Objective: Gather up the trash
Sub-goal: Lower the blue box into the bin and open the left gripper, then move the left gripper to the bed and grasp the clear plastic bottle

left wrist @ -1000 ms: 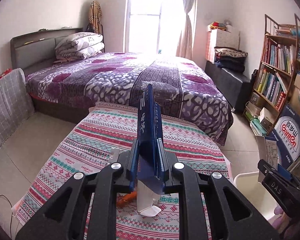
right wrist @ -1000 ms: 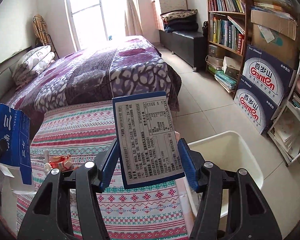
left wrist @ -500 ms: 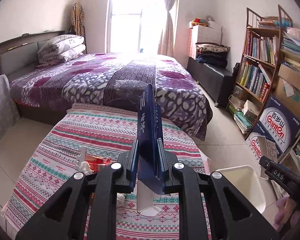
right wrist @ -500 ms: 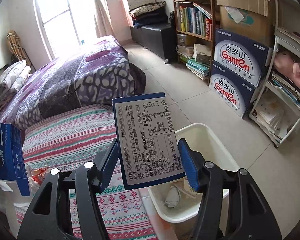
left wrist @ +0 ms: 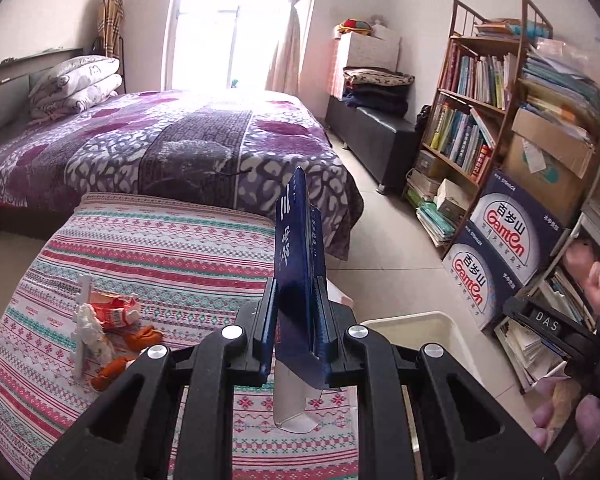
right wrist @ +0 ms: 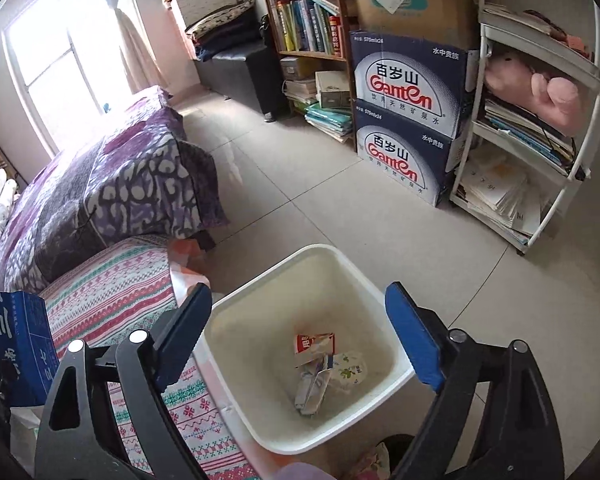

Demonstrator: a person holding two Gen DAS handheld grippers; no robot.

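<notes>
Your right gripper [right wrist: 298,334] is opening, nothing between its jaws, directly above the white bin [right wrist: 260,312]; open floor lies beyond. Your left gripper [left wrist: 296,322] clamps the blue carton [left wrist: 298,264], apparently flattened, long axis upright, pointing forward.

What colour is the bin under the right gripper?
White, or off-white: the bin shows best in the right wrist view, with some trash inside.
</notes>
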